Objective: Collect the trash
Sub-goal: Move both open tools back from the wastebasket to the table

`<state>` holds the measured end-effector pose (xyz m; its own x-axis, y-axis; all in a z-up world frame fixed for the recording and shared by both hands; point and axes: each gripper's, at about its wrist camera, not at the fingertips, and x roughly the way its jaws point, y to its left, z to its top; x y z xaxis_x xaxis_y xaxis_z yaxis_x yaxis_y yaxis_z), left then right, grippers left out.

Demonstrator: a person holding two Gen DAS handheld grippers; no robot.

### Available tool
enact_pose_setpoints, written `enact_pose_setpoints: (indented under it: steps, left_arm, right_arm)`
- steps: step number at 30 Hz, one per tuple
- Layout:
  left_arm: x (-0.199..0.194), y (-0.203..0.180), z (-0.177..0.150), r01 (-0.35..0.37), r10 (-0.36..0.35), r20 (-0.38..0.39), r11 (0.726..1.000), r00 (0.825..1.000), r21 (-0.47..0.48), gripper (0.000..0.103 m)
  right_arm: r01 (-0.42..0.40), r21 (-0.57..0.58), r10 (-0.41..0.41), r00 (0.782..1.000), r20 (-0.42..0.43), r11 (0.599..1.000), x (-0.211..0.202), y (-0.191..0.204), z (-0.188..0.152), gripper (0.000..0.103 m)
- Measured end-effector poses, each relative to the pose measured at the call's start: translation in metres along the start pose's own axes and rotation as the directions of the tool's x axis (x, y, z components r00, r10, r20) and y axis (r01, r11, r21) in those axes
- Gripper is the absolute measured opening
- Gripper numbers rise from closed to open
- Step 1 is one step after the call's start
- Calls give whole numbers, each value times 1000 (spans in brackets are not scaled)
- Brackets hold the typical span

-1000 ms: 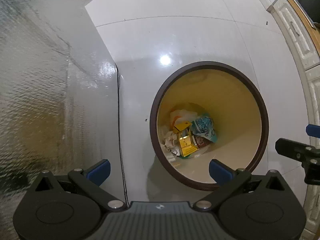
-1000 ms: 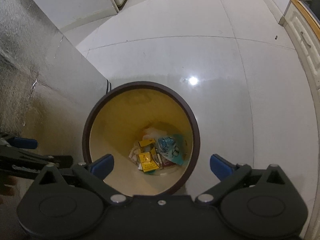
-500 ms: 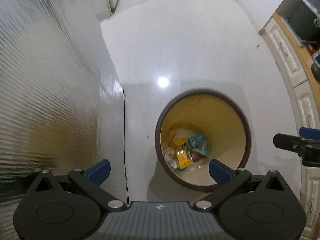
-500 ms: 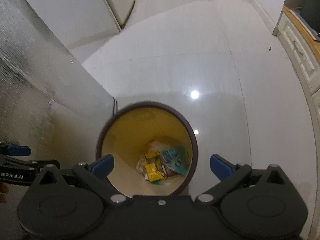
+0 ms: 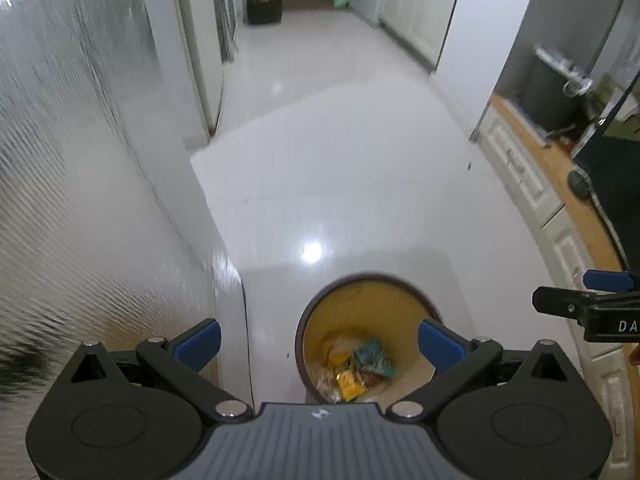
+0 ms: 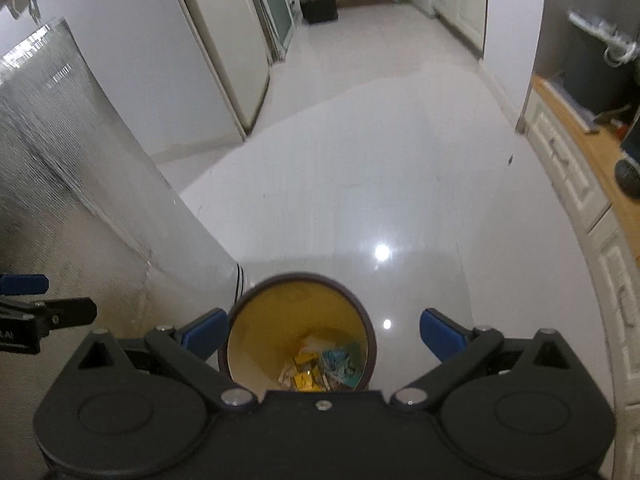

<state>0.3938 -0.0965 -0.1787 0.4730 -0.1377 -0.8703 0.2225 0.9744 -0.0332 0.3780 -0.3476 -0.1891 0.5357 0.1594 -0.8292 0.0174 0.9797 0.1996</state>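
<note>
A round bin (image 5: 362, 280) with a dark brown rim and yellow inside stands on the white floor, also in the right wrist view (image 6: 300, 278). Trash lies at its bottom: yellow packets (image 5: 349, 383), a teal wrapper (image 5: 374, 358) and crumpled paper; it shows in the right wrist view too (image 6: 320, 366). My left gripper (image 5: 318, 342) is open and empty, high above the bin. My right gripper (image 6: 324, 334) is open and empty, also high above it. The right gripper shows at the right edge of the left wrist view (image 5: 588, 304).
A silver textured appliance (image 5: 80, 200) stands left of the bin. White cabinets with a wooden counter (image 5: 560, 200) run along the right. A fridge (image 6: 224, 52) and a hallway with a dark box (image 6: 318, 6) lie ahead. A small dark speck (image 6: 511, 159) lies on the floor.
Both grippers have risen and tilted up away from the bin. The bin now looks smaller and lower in both views, and the hallway has come into sight.
</note>
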Motion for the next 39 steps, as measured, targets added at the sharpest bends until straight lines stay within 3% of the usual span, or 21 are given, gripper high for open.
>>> enact_pose_setpoints:
  steps: [9, 18, 26, 35, 39]
  left_arm:
    - [-73, -12, 2, -2, -3, 153, 1000, 988, 31, 103]
    - [-148, -11, -1, 3, -5, 295, 1000, 956, 7, 103]
    - [-210, 2, -4, 11, 4, 414, 999, 910, -35, 103]
    - [-274, 29, -17, 3, 53, 527, 994, 848, -105, 103]
    - [-305, 46, -27, -15, 98, 580, 989, 809, -146, 103]
  right_arm:
    - [19, -6, -18, 989, 148, 1000, -75, 2, 6, 103]
    - [22, -45, -9, 959, 282, 999, -136, 19, 8, 103]
    - [-8, -116, 56, 910, 411, 993, -192, 54, 14, 103]
    - [-75, -220, 182, 835, 520, 973, -241, 101, 20, 103]
    - [-104, -259, 233, 807, 542, 960, -253, 128, 24, 103]
